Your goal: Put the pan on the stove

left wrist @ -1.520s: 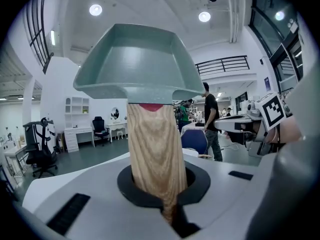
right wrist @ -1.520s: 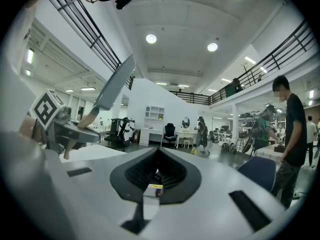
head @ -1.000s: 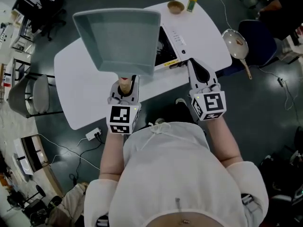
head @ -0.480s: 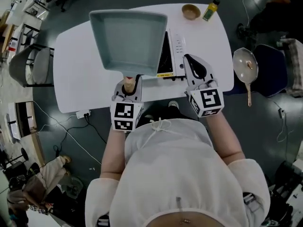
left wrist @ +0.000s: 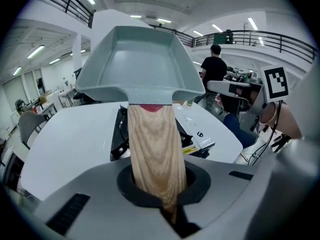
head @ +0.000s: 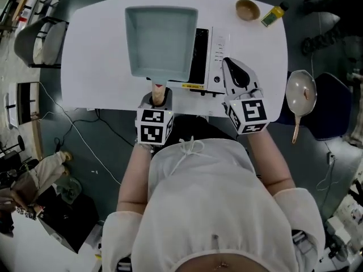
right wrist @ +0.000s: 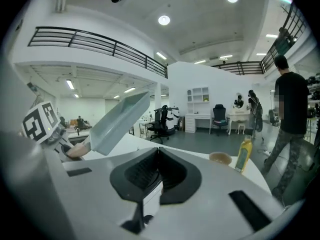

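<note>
A square grey-blue pan [head: 160,41] with a wooden handle [head: 158,89] is held in the air over the white table [head: 96,67]. My left gripper [head: 157,98] is shut on the handle [left wrist: 155,149]. The pan [left wrist: 142,64] rises away from the jaws, tilted up at its far end. Below and just right of it sits the stove [head: 215,55], white with a black burner [left wrist: 120,134]; the pan hides its left part in the head view. My right gripper [head: 235,75] hovers over the stove's right side, shut [right wrist: 157,171] with nothing in it. It sees the pan [right wrist: 120,121] at its left.
A wooden bowl [head: 248,9] and a yellow bottle [head: 271,14] stand at the table's far right corner. A round pan [head: 302,95] lies on a blue chair right of the table. A grey chair [head: 42,35] stands at the left. A person in black [right wrist: 290,109] is beyond the table.
The view has swung so the table lies square in front. The pan, still gripped by its handle, now overlaps the stove's left side. The right gripper has come over the stove.
</note>
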`<state>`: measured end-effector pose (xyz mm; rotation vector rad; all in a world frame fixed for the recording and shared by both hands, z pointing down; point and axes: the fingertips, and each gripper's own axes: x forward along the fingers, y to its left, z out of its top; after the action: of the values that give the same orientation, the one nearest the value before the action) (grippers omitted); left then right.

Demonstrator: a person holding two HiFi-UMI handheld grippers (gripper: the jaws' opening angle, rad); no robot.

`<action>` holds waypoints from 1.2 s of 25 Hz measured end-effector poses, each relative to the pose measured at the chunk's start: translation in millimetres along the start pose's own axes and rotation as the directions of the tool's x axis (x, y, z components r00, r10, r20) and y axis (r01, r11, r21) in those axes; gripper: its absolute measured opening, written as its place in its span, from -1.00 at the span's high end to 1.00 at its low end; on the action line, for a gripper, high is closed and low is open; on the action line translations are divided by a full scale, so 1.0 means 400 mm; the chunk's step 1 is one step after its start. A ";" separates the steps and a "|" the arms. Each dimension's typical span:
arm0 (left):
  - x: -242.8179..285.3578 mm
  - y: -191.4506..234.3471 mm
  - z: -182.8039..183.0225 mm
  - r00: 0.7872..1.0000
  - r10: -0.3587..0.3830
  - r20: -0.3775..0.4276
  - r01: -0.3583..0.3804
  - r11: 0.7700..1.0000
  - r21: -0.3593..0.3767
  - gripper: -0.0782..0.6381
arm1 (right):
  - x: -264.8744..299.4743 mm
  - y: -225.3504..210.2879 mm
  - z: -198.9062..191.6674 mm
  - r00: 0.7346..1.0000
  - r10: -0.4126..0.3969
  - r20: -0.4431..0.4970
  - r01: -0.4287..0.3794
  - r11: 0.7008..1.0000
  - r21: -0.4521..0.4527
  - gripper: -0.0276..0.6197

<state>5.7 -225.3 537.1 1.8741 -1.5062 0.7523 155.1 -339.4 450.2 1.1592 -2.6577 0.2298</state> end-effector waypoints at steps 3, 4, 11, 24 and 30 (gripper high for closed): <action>0.029 -0.007 -0.033 0.996 -0.010 -0.088 0.006 0.999 -0.050 0.71 | 0.019 -0.016 -0.015 1.000 0.024 -0.009 -0.024 1.000 0.005 0.90; 0.036 -0.009 -0.042 0.993 -0.013 -0.113 0.006 0.998 -0.061 0.71 | 0.024 -0.019 -0.018 0.999 0.032 -0.010 -0.032 0.999 0.003 0.90; 0.074 -0.022 -0.103 0.960 -0.051 -0.275 0.012 0.990 -0.142 0.71 | 0.046 -0.035 -0.049 0.997 0.068 -0.040 -0.068 0.998 0.009 0.90; 0.099 -0.030 -0.150 0.868 -0.176 -0.465 0.080 0.973 -0.218 0.71 | 0.063 -0.050 -0.073 0.996 0.059 -0.074 -0.059 0.998 0.000 0.90; 0.097 -0.026 -0.165 0.841 -0.162 -0.516 0.086 0.982 -0.168 0.71 | 0.061 -0.061 -0.082 0.996 0.029 -0.081 -0.027 0.999 0.023 0.90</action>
<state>19.7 -197.9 608.0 1.4777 -1.0437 0.9772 161.7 -365.2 489.7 1.0948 -2.6078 0.3048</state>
